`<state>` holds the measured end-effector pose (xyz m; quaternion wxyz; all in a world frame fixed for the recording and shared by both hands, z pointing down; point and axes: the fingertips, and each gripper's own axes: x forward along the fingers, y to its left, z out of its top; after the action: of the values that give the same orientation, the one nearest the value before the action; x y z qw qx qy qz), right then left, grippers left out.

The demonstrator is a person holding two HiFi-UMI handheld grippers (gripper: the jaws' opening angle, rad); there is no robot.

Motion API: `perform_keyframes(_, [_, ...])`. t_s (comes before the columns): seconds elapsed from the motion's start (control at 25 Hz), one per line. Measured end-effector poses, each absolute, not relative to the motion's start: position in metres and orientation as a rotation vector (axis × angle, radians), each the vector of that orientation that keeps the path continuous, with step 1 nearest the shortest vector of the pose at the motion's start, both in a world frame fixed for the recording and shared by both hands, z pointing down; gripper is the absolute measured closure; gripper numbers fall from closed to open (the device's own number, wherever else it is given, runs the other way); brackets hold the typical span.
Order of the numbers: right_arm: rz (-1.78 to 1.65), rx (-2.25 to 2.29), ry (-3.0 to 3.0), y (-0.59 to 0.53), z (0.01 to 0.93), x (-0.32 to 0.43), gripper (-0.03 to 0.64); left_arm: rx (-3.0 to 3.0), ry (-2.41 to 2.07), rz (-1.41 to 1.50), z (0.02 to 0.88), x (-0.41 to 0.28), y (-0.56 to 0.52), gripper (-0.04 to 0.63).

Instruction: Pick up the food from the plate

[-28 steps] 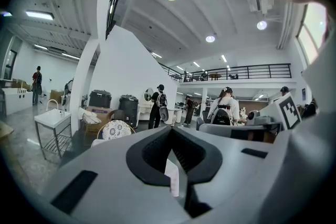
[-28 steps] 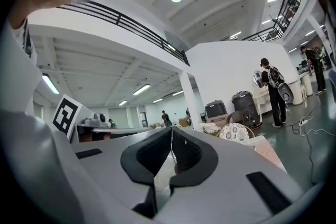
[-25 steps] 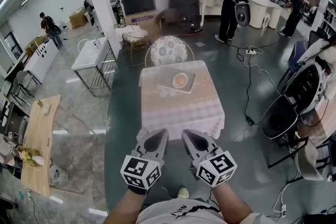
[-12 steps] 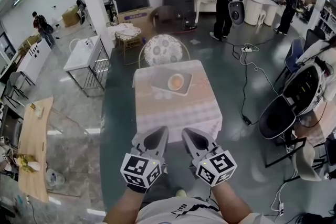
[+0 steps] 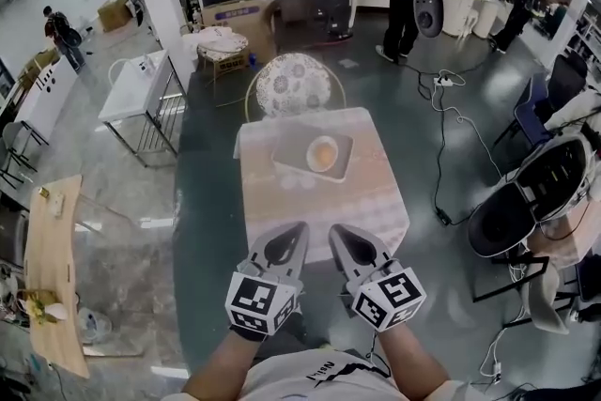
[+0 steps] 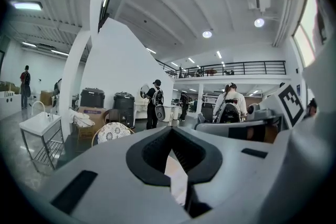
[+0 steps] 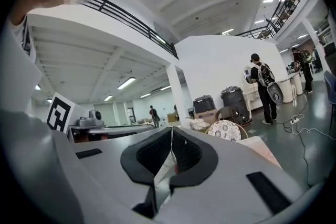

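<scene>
The food, a round pale-orange piece, lies on the right part of the plate, which sits on the far half of the table, with a chair just beyond the table at 12 o'clock. From the food, both tools are well apart at 6 o'clock, held side by side over the floor just short of the table's near edge, the left gripper at about 7 o'clock and the right gripper at about 5 o'clock. Each has its jaws pressed together on nothing, tips pointing toward the table.
</scene>
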<state>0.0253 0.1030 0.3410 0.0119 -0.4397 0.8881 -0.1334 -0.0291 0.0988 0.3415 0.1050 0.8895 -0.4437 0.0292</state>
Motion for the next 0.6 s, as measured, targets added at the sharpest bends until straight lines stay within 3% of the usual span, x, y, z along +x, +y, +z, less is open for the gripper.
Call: perform_keyframes(0.6, [-0.423, -1.562, 2.722, -0.009, 0.354, -0.001, 0.6, 2.679, -1.147, 0.084, 0.36, -0.049, -0.019, 0.589])
